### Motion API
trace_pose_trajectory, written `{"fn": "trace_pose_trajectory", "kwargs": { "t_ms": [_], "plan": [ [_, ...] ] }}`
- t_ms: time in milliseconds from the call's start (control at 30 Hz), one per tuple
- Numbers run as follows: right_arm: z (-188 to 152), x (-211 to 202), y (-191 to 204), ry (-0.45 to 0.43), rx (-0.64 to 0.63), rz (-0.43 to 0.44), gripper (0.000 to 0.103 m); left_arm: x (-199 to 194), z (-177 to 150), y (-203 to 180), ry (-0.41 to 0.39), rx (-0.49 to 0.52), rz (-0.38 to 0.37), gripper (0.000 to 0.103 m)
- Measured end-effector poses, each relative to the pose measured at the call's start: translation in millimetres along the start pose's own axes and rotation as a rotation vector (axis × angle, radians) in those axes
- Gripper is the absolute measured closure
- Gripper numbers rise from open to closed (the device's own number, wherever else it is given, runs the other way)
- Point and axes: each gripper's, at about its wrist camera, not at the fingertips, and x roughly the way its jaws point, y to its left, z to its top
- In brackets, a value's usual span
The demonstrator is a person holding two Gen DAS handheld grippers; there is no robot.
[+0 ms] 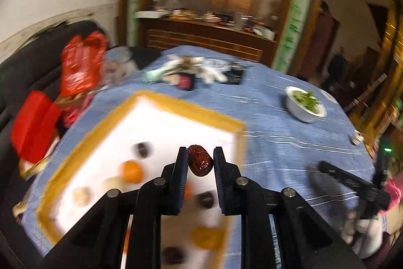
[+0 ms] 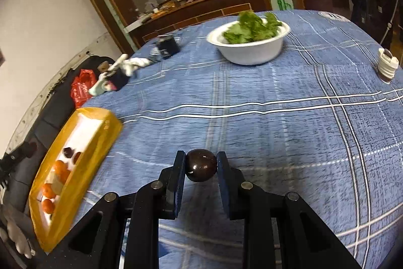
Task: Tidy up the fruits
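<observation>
My left gripper (image 1: 200, 163) is shut on a wrinkled dark red date (image 1: 199, 160), held above a white tray with a yellow rim (image 1: 176, 102). On the tray lie blurred oranges (image 1: 131, 171), dark fruits (image 1: 143, 149) and pale round pieces (image 1: 81, 194). My right gripper (image 2: 201, 165) is shut on a smooth, round dark brown fruit (image 2: 201, 165) over the blue checked tablecloth (image 2: 277, 117). In the right wrist view the same tray (image 2: 98, 140) sits at the left with oranges (image 2: 60, 167) and dark fruits (image 2: 68, 151) in it. The other gripper (image 1: 352, 183) shows at the right of the left wrist view.
A white bowl of green leaves (image 2: 249, 42) stands at the far side of the table. A white ribbed object (image 2: 388, 64) sits near the right edge. Clutter (image 2: 121, 72) lies at the far left edge. Red bags (image 1: 80, 62) rest on a dark sofa beyond the table.
</observation>
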Motion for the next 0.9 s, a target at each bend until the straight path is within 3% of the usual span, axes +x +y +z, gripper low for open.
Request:
{"fn": "trace_pose_trajectory", "kwargs": {
  "t_ms": [200,333,600,667,833,900],
  "plan": [
    [-7,-12,68,0.047,-0.069,0.139,0.075,4,-19,58,0.041,-0.107,0.048,0.083],
    [-12,-6,125,0.093,-0.146,0.215,0.075,4,-31,71,0.051,-0.113,0.058,0.083],
    [-18,46,205,0.179,-0.277,0.198,0.075,13,-47,91,0.09,-0.157,0.014,0.082],
    [-17,64,212,0.2,-0.296,0.163,0.075,14,-47,94,0.096,-0.17,0.011,0.078],
    [-12,92,219,0.228,-0.296,0.114,0.074,14,-49,100,0.098,-0.196,-0.023,0.047],
    [-9,96,219,0.229,-0.288,0.112,0.073,12,-48,103,0.092,-0.207,-0.027,0.041]
  ]
}}
